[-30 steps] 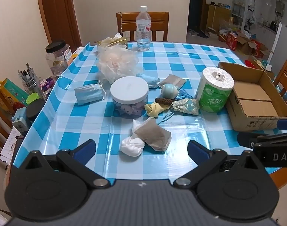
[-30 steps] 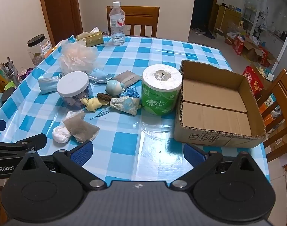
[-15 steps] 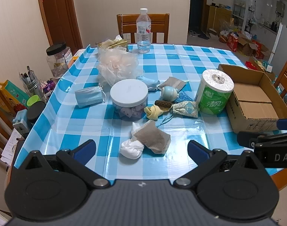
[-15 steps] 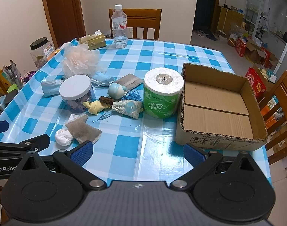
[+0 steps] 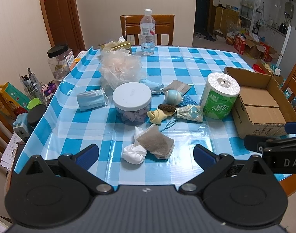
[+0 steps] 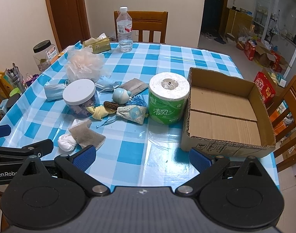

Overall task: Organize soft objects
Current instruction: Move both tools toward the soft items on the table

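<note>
Here both sets of jaws stand wide apart and hold nothing: the left gripper (image 5: 146, 153) hangs over the near edge of the worktop (image 5: 101, 153), and the right gripper (image 6: 142, 158) sits just beside it, facing bare blue-check oilcloth in front of the cardboard box (image 6: 225, 143), which is empty.

Nearest the left jaws lie a grey-brown fabric pouch (image 5: 156, 141) and a balled white sock (image 5: 133, 153), touching, the pouch partly over the sock. Both look light and limp; I would pinch the pouch across its puffed middle, not at a thin hem that may slip out, and take the sock through the thick of its knot.

Further out, a cluster sits between the white-lidded jar (image 5: 131, 99) and the toilet roll (image 5: 220, 99):
- a rolled yellow cloth (image 5: 157, 116)
- a dark brown knitted piece (image 5: 167, 107)
- a patterned sachet (image 5: 190, 113), probably filled and shifting, so grip it mid-body
- a pale blue rounded toy (image 5: 173, 97), likely smooth and apt to squirt out of a hard squeeze

The toilet roll is bulky yet squashy; it may be wider than the jaws. The peach bath pouf (image 5: 120, 69) and the folded face mask (image 5: 90, 100) lie beyond, featherlight and easily snagged
</note>
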Demonstrator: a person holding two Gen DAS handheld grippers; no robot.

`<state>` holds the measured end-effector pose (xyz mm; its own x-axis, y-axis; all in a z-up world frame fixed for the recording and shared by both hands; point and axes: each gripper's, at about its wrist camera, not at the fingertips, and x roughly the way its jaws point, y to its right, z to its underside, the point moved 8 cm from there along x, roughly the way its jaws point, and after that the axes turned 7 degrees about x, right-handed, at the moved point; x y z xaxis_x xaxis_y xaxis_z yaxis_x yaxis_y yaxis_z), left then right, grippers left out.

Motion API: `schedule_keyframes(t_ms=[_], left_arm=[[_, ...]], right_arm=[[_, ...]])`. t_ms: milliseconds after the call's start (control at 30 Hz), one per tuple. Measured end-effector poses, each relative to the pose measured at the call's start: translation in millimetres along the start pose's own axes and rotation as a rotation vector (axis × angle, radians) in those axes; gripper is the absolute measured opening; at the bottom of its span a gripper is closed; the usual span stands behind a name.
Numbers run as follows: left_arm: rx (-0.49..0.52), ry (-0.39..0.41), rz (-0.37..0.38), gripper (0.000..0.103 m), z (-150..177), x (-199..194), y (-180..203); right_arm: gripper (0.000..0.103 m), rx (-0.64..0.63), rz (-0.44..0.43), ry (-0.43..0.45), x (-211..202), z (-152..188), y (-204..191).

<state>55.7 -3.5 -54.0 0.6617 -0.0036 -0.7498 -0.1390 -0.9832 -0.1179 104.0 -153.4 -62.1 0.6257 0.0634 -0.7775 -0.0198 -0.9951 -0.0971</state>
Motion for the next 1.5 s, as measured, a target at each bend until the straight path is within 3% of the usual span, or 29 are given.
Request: schedule_keyframes(t_ms=[1133,1500], left_arm=[[0.004,0.000,0.012,0.102,-2.7,3.0,0.1],[0.021,0.047,0.043,0.102,0.8,16.9,-4.7]], right_arm=[[0.103,-0.037,-0.019,0.017,1.5,-2.9,-5.6],[0.103,-0.087,-0.050,0.036,7.3,-6.9,-14.0]])
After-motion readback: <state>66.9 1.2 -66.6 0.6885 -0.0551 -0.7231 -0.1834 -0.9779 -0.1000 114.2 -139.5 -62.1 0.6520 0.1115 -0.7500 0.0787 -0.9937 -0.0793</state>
